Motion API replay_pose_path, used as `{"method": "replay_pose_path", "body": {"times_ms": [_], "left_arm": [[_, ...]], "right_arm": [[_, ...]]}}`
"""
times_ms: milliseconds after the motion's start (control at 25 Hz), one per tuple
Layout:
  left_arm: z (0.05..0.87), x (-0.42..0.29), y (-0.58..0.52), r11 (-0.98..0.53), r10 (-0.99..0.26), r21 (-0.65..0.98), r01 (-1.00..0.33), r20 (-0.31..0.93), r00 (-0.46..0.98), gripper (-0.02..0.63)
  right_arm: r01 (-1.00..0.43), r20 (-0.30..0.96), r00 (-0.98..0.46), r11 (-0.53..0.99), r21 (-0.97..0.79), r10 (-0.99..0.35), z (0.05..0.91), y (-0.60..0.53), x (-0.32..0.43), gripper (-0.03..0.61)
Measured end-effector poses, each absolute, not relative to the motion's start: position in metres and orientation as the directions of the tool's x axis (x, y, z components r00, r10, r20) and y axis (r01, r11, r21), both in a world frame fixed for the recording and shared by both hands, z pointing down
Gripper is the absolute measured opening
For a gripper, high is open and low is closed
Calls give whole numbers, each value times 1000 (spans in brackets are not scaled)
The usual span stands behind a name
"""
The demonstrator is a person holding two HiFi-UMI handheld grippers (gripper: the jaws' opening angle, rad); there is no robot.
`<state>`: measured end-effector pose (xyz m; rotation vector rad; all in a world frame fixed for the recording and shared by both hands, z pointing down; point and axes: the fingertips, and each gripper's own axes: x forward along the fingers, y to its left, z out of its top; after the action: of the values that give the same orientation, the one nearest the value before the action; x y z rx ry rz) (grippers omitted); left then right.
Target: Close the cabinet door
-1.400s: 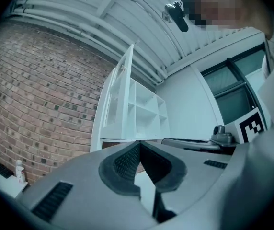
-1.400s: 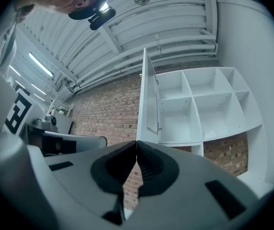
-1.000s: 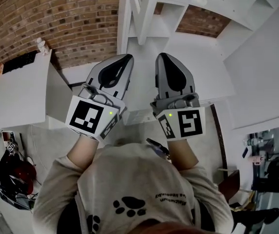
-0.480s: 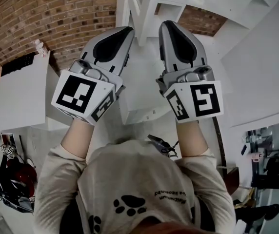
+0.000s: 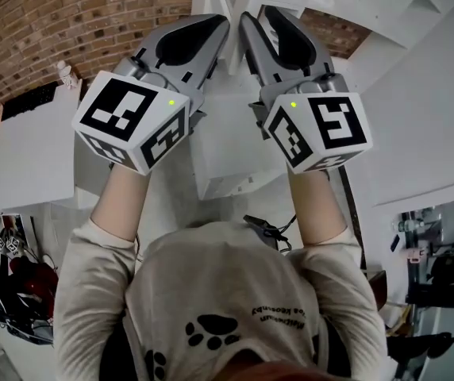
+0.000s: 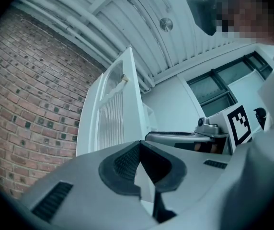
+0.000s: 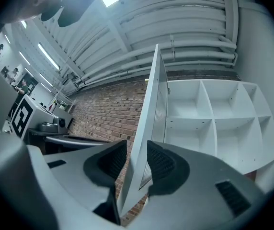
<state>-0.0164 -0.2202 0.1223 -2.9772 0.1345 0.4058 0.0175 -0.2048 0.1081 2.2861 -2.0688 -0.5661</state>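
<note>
- Right gripper (image 7: 131, 159) jaws have just been opening and stand apart. The cabinet door (image 7: 152, 99) shows its thin edge between them, ungripped, swung out from the shelves (image 7: 213, 121).
- Left gripper (image 6: 139, 146) jaws are together and empty.
- Risk: a push may slip off that narrow edge, leaving the door ajar.

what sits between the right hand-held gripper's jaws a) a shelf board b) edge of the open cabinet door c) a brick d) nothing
b: the white cabinet door stands edge-on between the jaws of the right hand-held gripper, which have just been opening.
</note>
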Motion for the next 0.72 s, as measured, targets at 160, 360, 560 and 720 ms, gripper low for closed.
{"method": "replay_pose_path", "body": {"times_ms": [160, 360, 560, 720], "left_arm": [[121, -11, -228, -992, -55, -98, -83, -262, 964, 9], [120, -4, -234, -992, -54, -100, -82, -255, 966, 9], [120, -2, -238, -990, -56, -107, -86, -256, 965, 9], [120, -1, -245, -991, -55, -102, -84, -262, 964, 9]], "right_arm": [[-963, -236, 70, -128, 239, -969, 108, -217, 21, 146], [-965, -230, 78, -131, 226, -970, 107, -222, 25, 149], [-962, -233, 98, -152, 229, -968, 106, -229, 25, 149], [-953, -237, 119, -178, 246, -964, 105, -235, 25, 150]]}}
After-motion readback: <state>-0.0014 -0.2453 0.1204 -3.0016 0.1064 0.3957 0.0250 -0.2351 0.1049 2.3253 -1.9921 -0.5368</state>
